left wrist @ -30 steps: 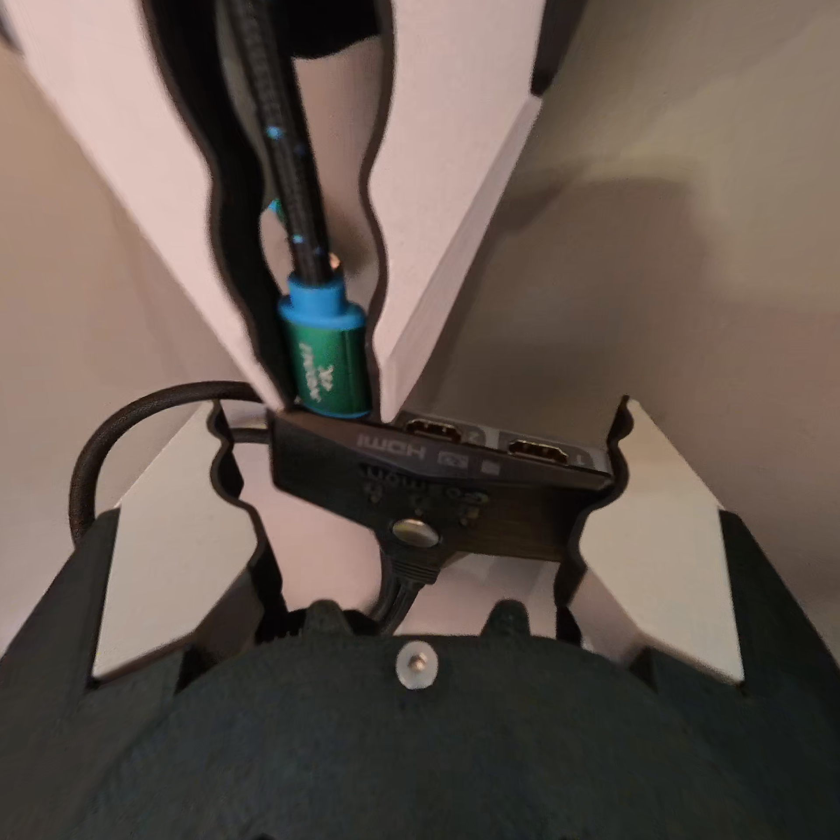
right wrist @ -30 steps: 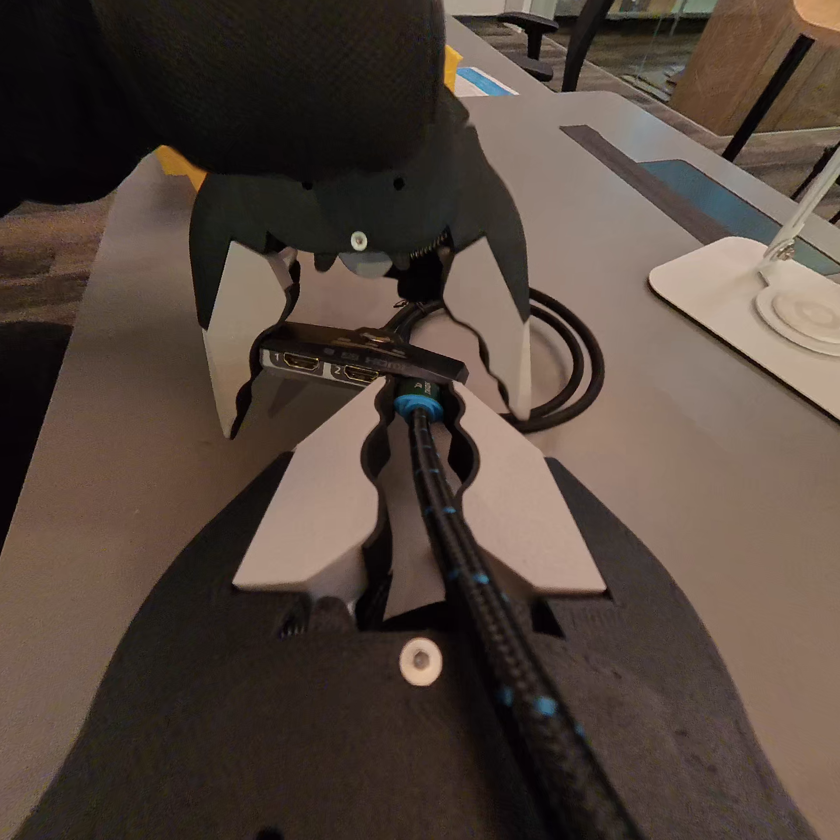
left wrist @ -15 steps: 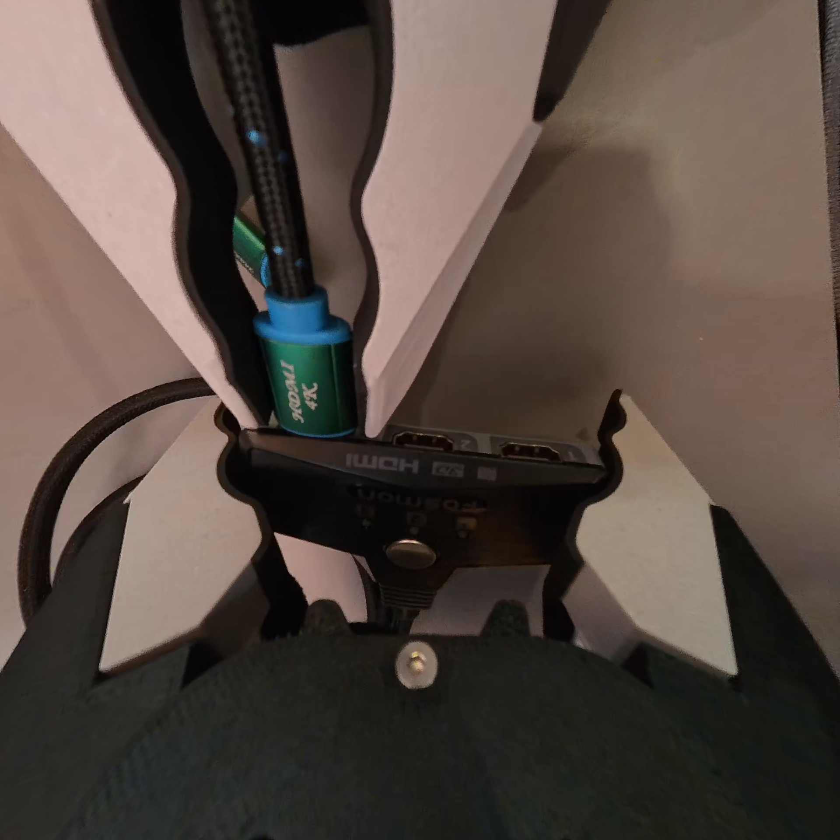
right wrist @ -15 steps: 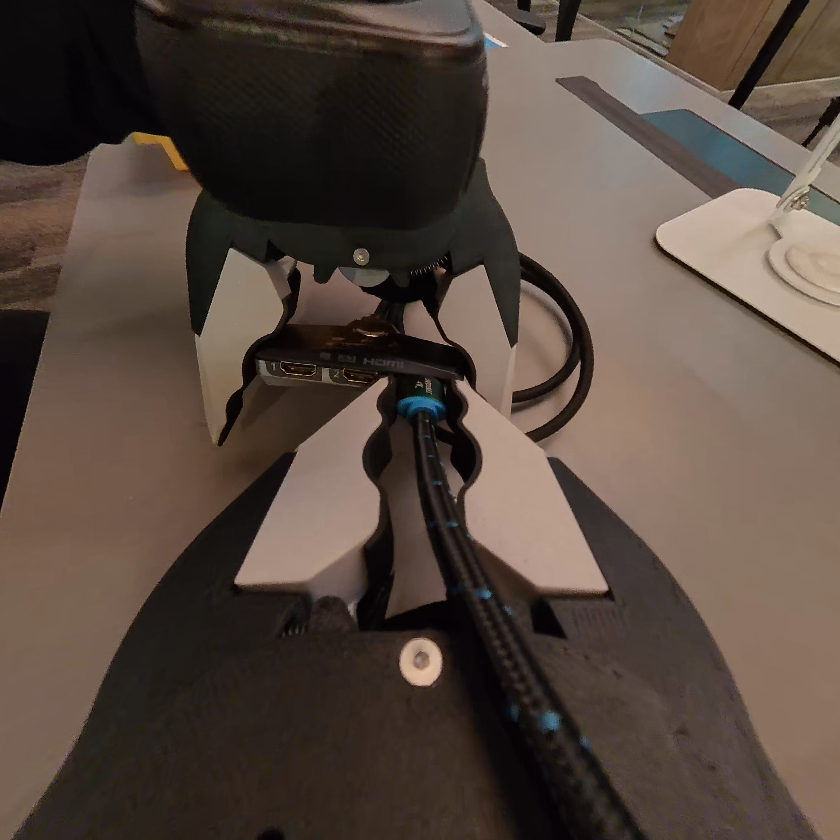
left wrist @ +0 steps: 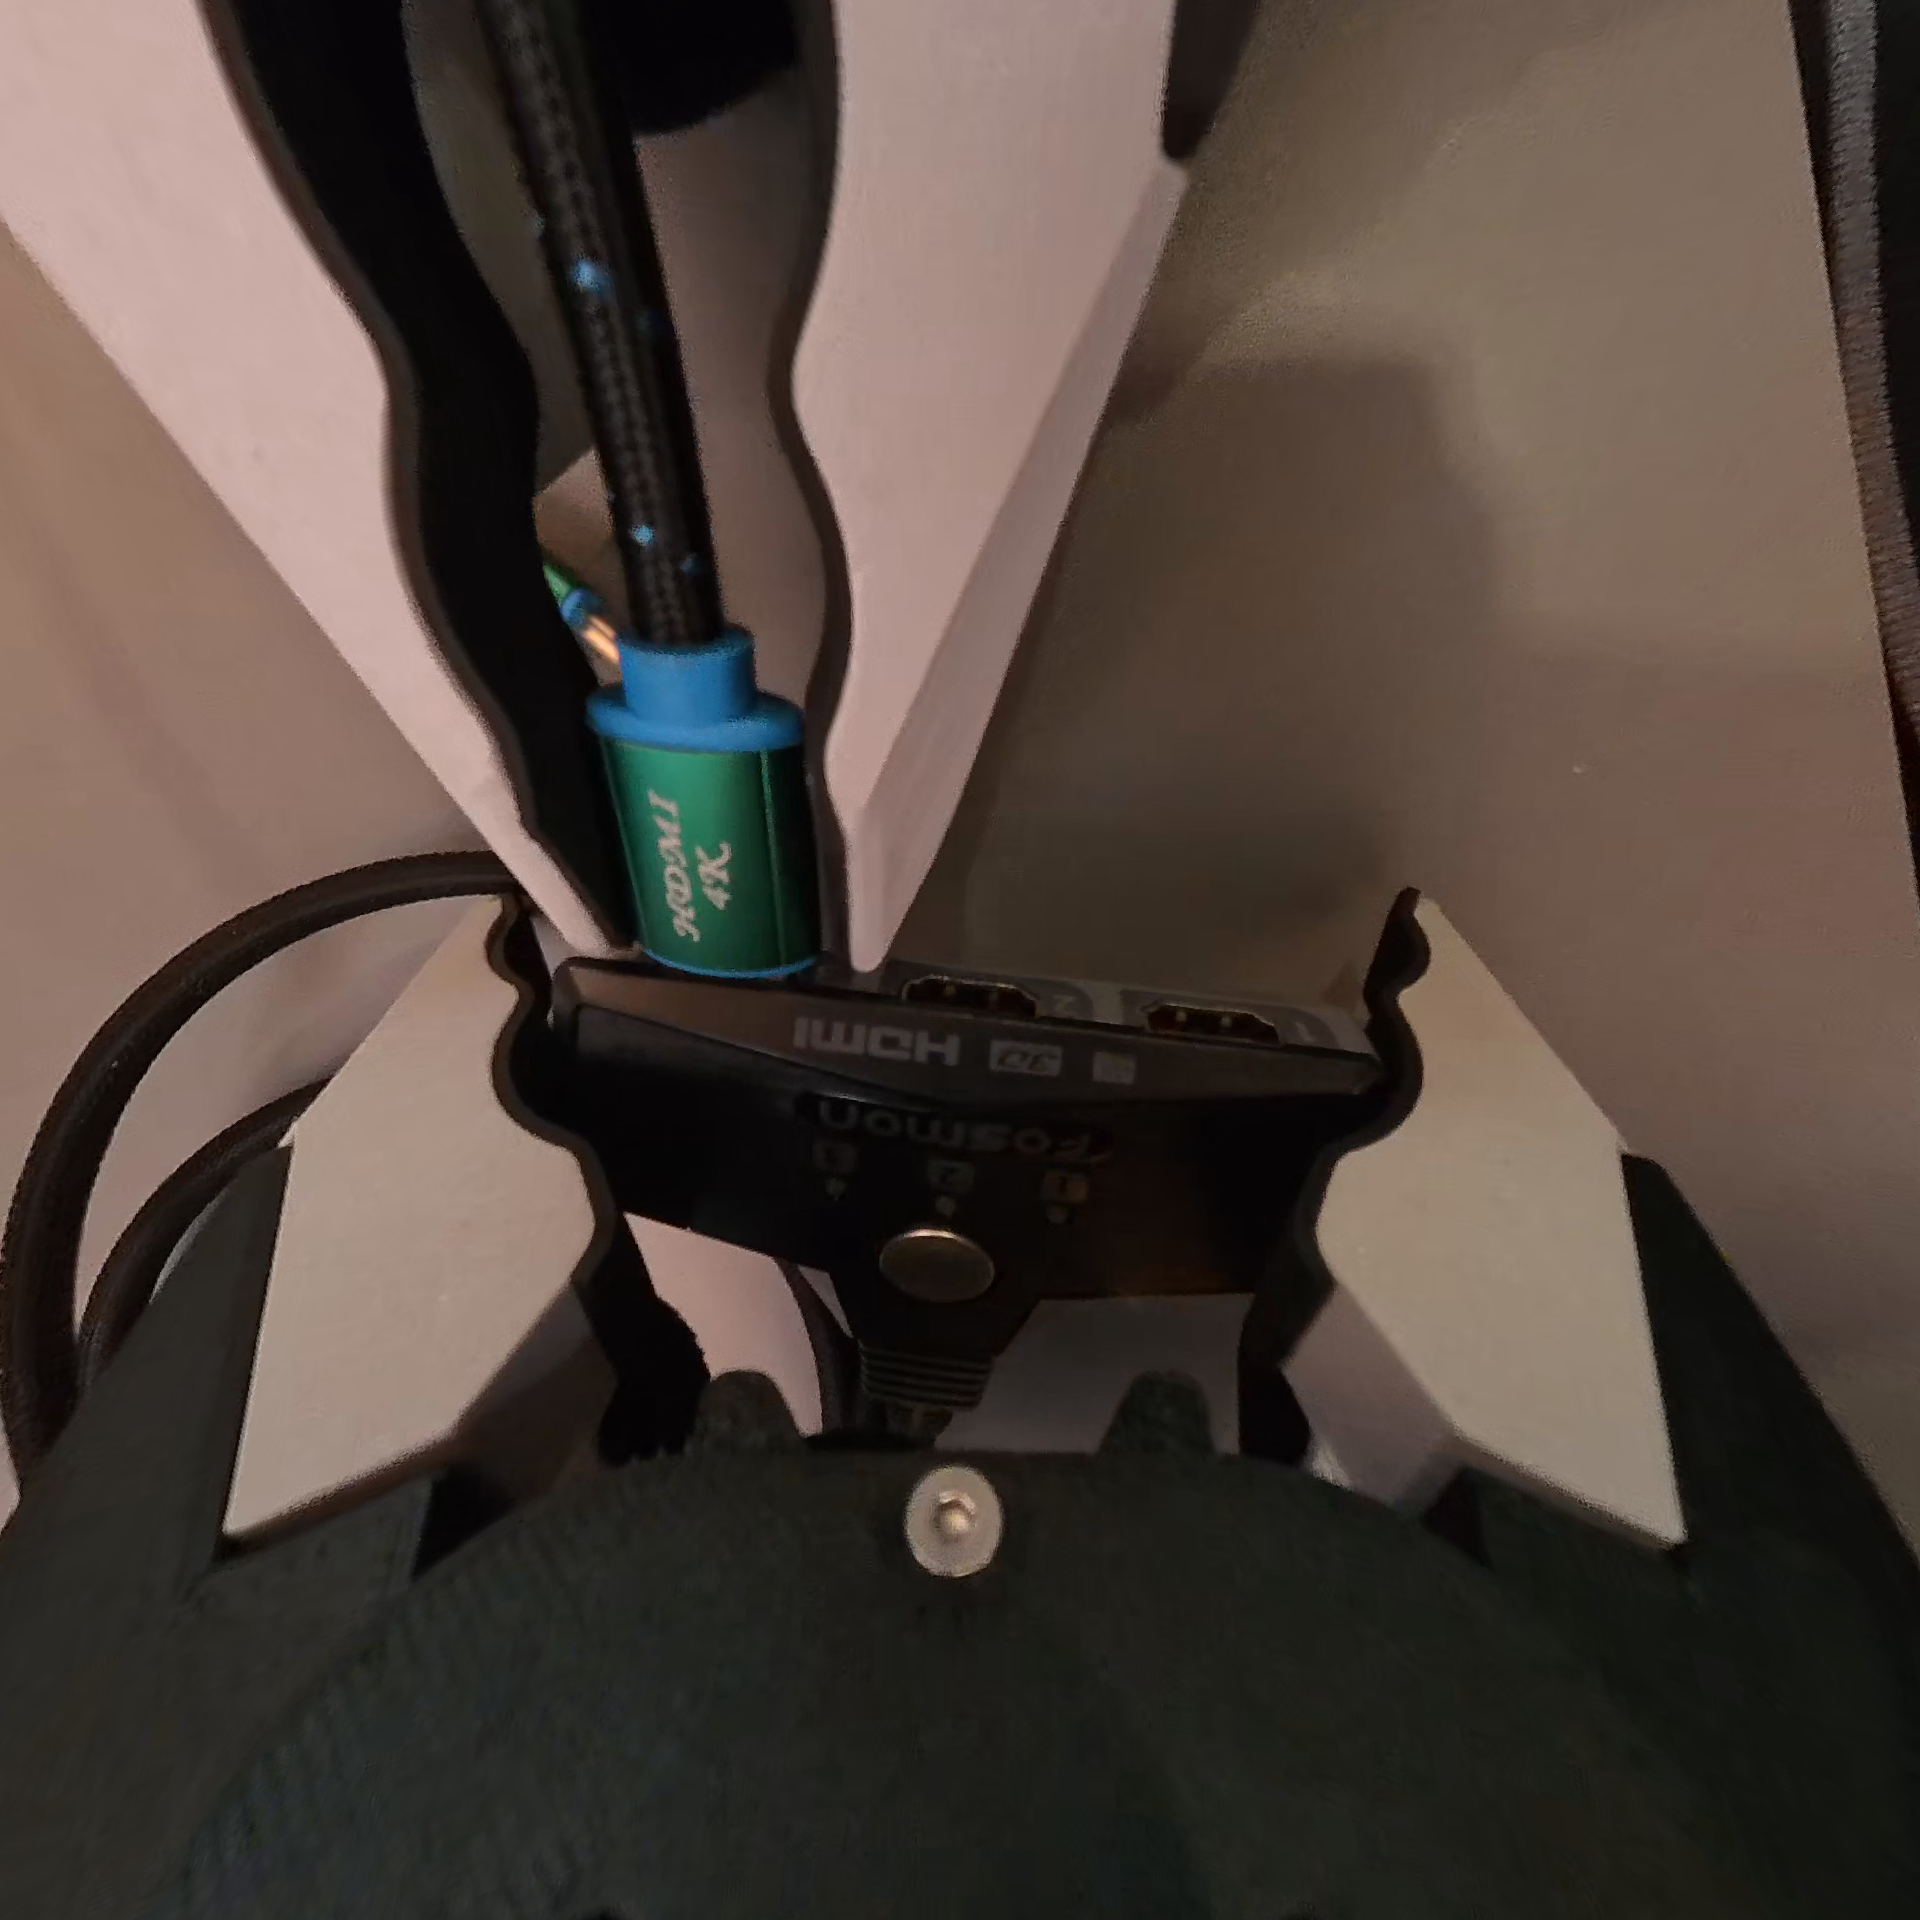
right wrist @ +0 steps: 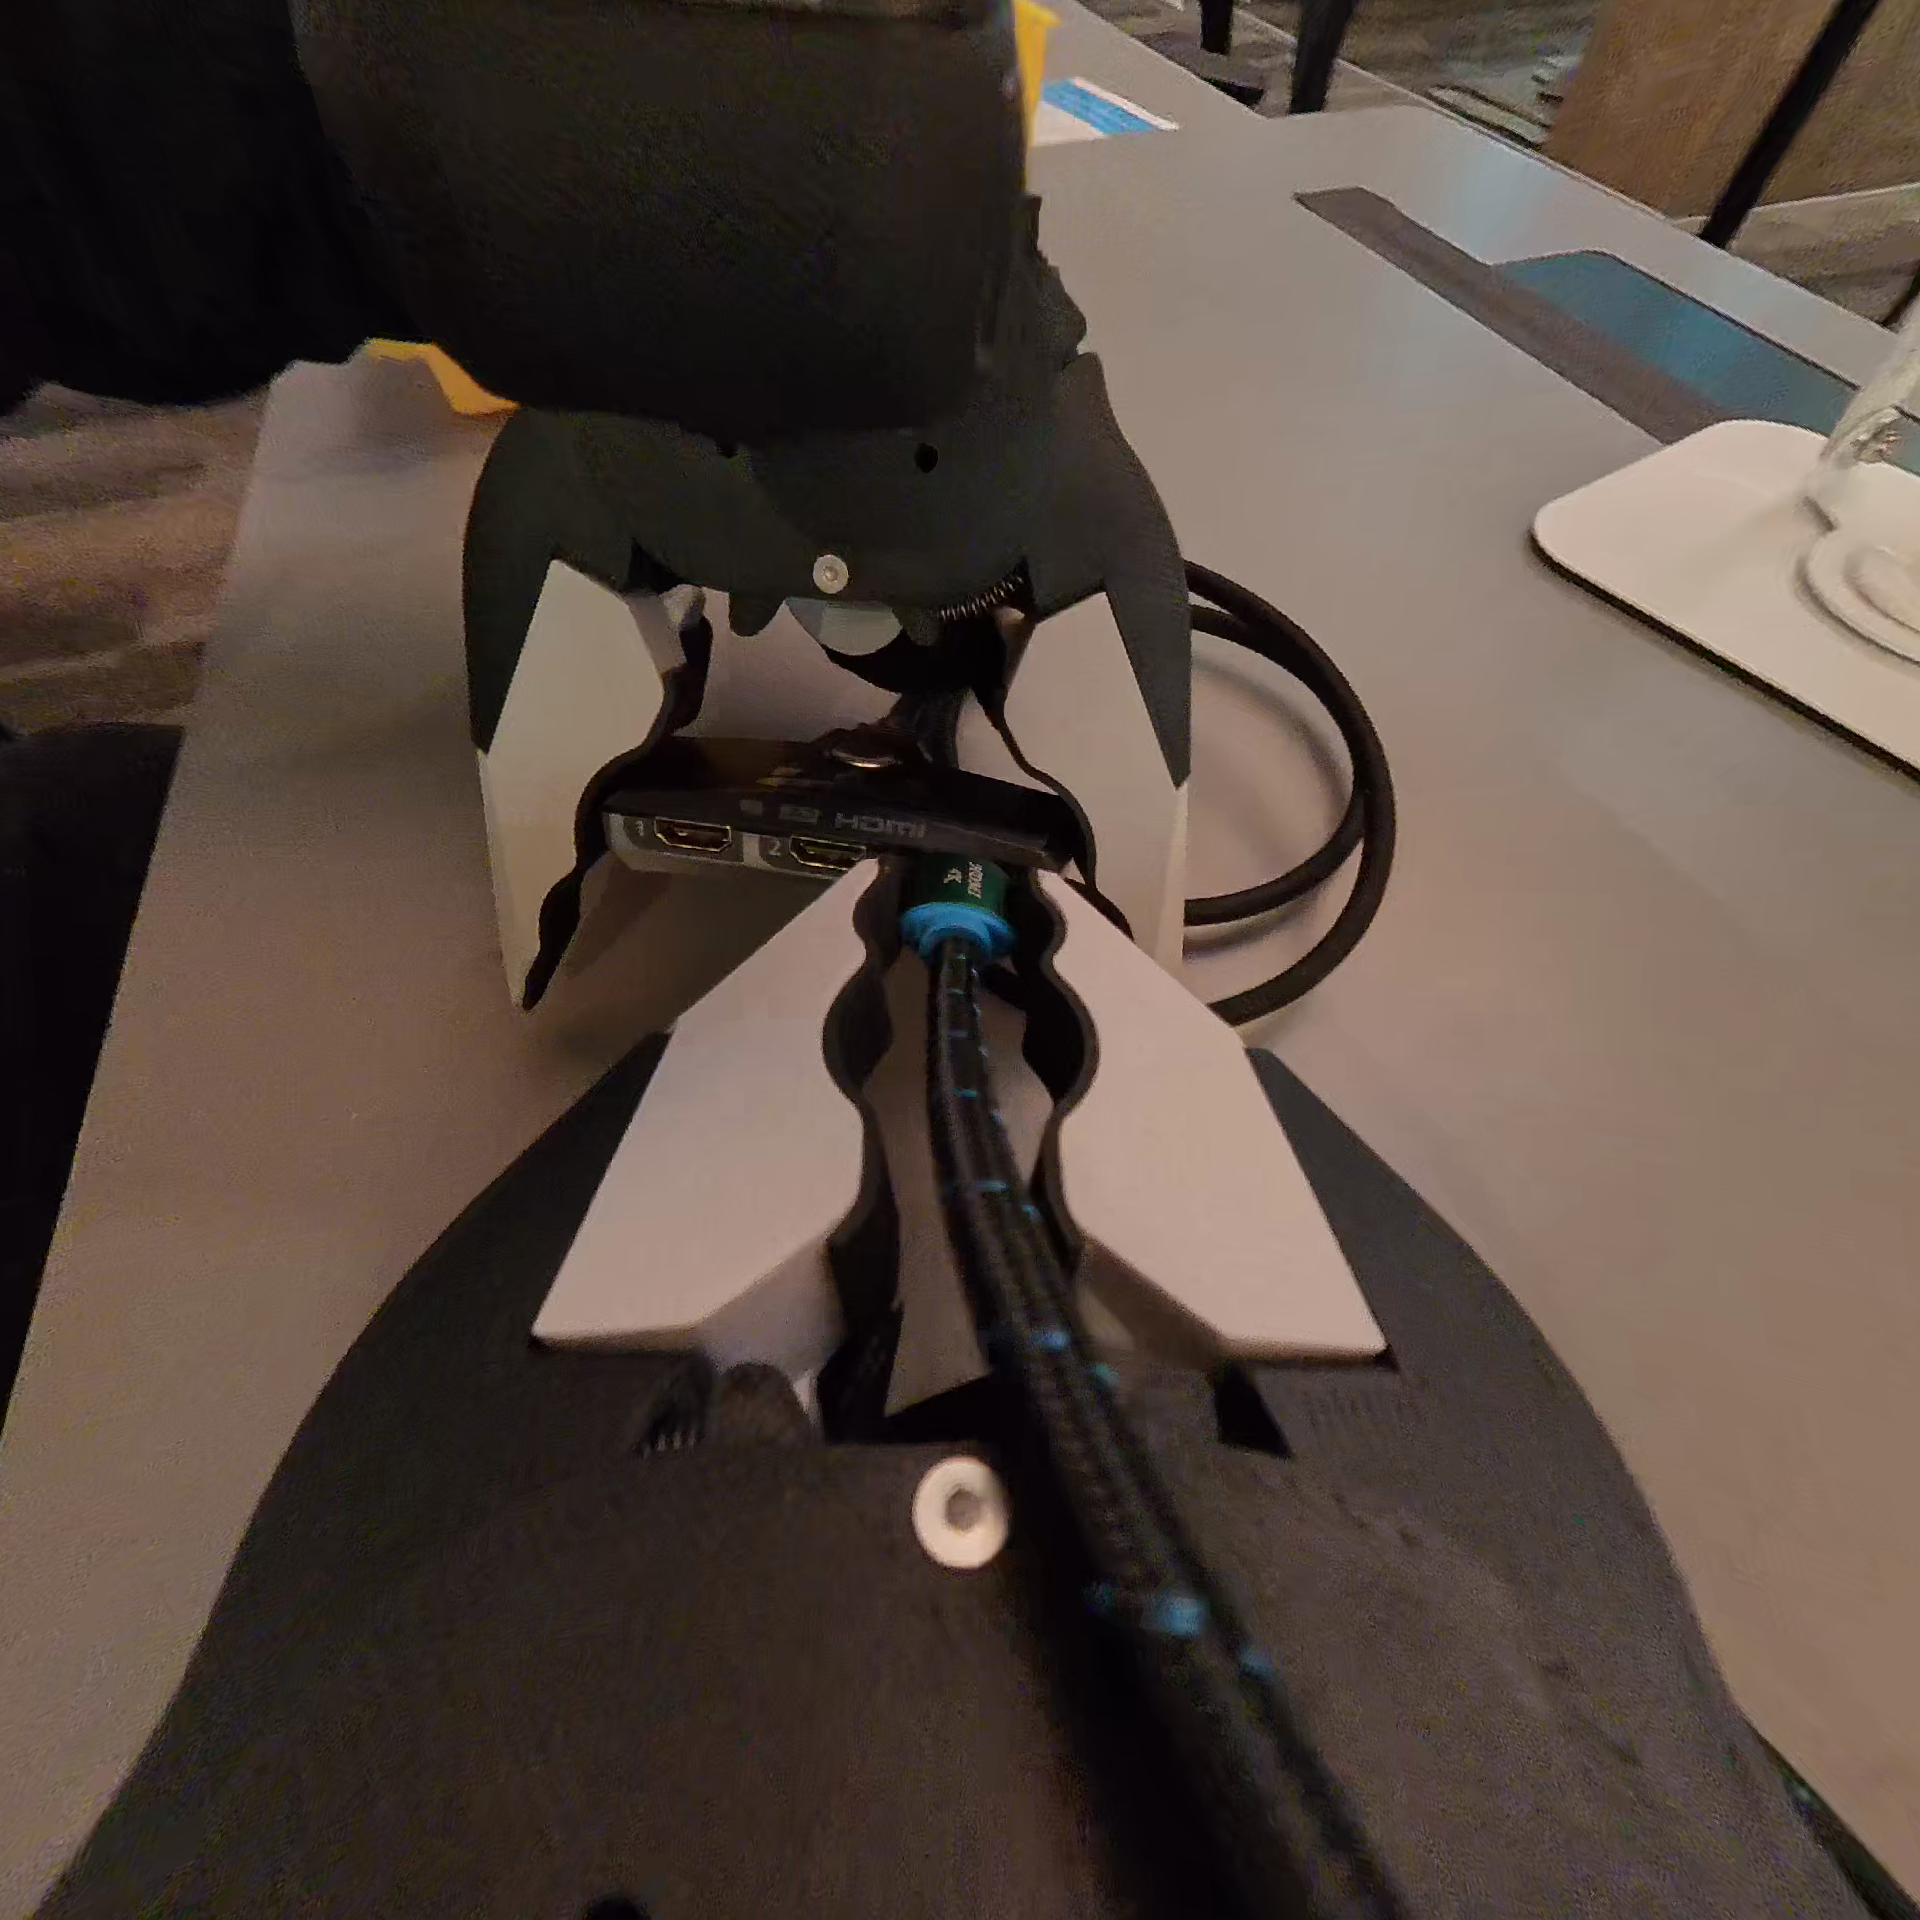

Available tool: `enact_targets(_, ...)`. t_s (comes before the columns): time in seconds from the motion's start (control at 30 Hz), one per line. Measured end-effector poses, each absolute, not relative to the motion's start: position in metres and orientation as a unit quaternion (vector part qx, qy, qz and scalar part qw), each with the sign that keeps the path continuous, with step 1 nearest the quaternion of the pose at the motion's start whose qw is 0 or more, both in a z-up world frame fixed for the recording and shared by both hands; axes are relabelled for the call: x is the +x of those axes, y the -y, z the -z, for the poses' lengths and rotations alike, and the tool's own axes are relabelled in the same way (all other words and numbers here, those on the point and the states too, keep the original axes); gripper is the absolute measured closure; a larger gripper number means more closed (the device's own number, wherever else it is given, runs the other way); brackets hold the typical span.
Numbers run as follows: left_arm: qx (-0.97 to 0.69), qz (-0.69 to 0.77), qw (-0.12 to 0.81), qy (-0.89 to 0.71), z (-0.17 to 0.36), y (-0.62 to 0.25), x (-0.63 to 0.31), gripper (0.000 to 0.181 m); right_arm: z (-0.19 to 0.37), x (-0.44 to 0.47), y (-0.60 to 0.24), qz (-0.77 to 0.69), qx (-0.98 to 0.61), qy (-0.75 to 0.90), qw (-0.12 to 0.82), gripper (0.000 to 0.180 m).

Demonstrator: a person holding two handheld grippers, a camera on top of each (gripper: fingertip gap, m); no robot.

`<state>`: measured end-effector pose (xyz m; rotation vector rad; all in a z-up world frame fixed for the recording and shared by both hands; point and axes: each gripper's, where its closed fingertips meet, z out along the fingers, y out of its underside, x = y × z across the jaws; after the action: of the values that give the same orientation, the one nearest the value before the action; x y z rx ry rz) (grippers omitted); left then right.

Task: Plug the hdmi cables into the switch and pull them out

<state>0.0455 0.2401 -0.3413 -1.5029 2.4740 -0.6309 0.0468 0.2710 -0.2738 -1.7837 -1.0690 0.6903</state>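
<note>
My left gripper [left wrist: 961, 935] is shut on the black HDMI switch [left wrist: 956, 1091], gripping it by its two ends just above the grey table [right wrist: 1455, 935]. The switch also shows in the right wrist view [right wrist: 831, 821]. My right gripper [right wrist: 956, 883] is shut on a green HDMI plug [right wrist: 951, 883] with a blue collar and a black braided cable [right wrist: 1039, 1299]. In the left wrist view the plug [left wrist: 712, 852] meets the switch's port face at the end port, and no metal tip shows. Two other ports [left wrist: 971, 997] stand empty.
The switch's own black cable [right wrist: 1340, 790] loops on the table to the right. A white pad [right wrist: 1662, 561] with a glass object lies at the far right. A yellow item [right wrist: 457, 374] sits behind the left gripper. The table's left edge [right wrist: 104, 935] is close. The grippers' ends are close to 6 centimetres from one another.
The switch has levelled out between the left fingers, and both grippers have shifted slightly. The plug stays against the switch. Both grips are unchanged.
</note>
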Motion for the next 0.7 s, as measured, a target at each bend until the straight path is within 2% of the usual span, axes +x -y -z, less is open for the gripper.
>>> enact_targets(0.27,-0.525,0.221,0.111,-0.814,0.342,-0.249,0.054,0.030,0.270,0.053,-0.277,-0.294,-0.716,0.407,0.484,0.161)
enact_targets(0.33,-0.555,0.207,0.131,-0.795,0.345,-0.273,0.048,0.031,0.242,0.060,-0.274,-0.317,-0.706,0.356,0.524,0.162)
enact_targets(0.37,-0.566,0.218,0.130,-0.785,0.343,-0.277,0.046,0.031,0.239,0.066,-0.276,-0.278,-0.716,0.359,0.530,0.162)
enact_targets(0.4,-0.566,0.216,0.127,-0.785,0.342,-0.276,0.047,0.031,0.243,0.068,-0.277,-0.247,-0.723,0.373,0.526,0.161)
enact_targets(0.57,-0.561,0.193,0.133,-0.794,0.346,-0.275,0.053,0.031,0.240,0.054,-0.263,-0.292,-0.731,0.373,0.492,0.161)
enact_targets(0.7,-0.567,0.200,0.142,-0.786,0.345,-0.275,0.054,0.031,0.233,0.046,-0.237,-0.326,-0.746,0.403,0.417,0.161)
